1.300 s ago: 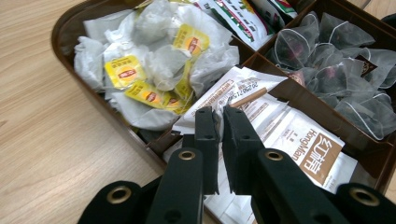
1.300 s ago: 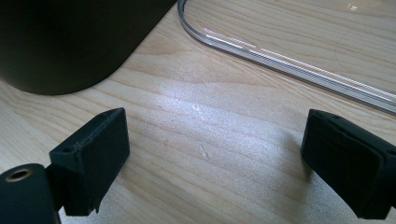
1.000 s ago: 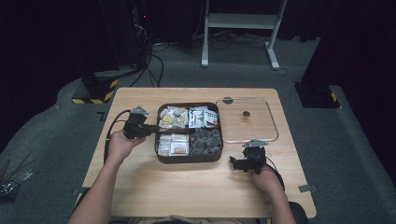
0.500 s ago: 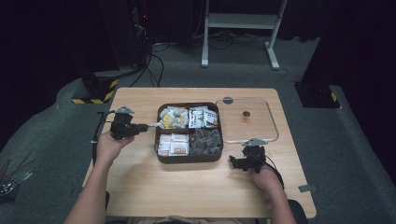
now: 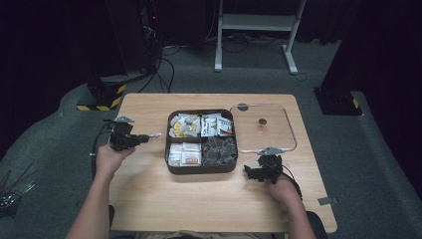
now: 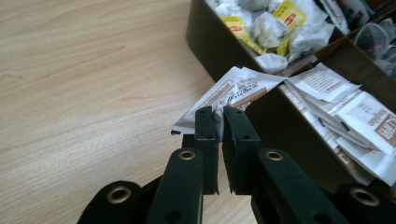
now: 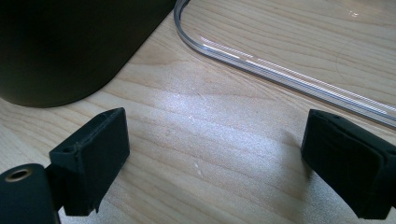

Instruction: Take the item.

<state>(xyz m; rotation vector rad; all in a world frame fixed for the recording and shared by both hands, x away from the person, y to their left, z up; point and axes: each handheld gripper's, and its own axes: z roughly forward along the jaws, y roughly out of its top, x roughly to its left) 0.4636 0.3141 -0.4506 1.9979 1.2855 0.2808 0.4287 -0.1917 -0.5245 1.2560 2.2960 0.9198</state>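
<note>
A white and brown sachet (image 6: 229, 95) is pinched between the nearly closed jaws of the left hand-held gripper (image 6: 218, 122), with its printed end projecting past the jaw tips towards the dark compartment tray (image 6: 205, 51). In the high view the left hand-held gripper (image 5: 130, 140) is held above the desk (image 5: 149, 189), left of the tray (image 5: 168, 149) and apart from it, and the sachet (image 5: 151, 135) is pointed towards the tray's left wall. The sachet's long axis is judged to run roughly in line with the jaws, so the tray lies straight ahead of it; whether the packet is meant for the tray or the bare desk cannot be told.

The right hand-held gripper (image 7: 212, 163) is spread wide with nothing between its jaws, low over bare wood. In the high view the right hand-held gripper (image 5: 260, 171) is seen just off the tray's near right corner, and the left one is clearly the nearer to the sachet.

Matching white sachets (image 6: 355, 107) are stacked in the near left compartment, and teabags with yellow tags (image 6: 266, 23) fill the far left one. A clear lid (image 5: 287, 130) lies flat on the desk right of the tray; its rim (image 7: 289, 70) passes just beyond the open right jaws. Nothing stands between the held sachet and the tray wall.
</note>
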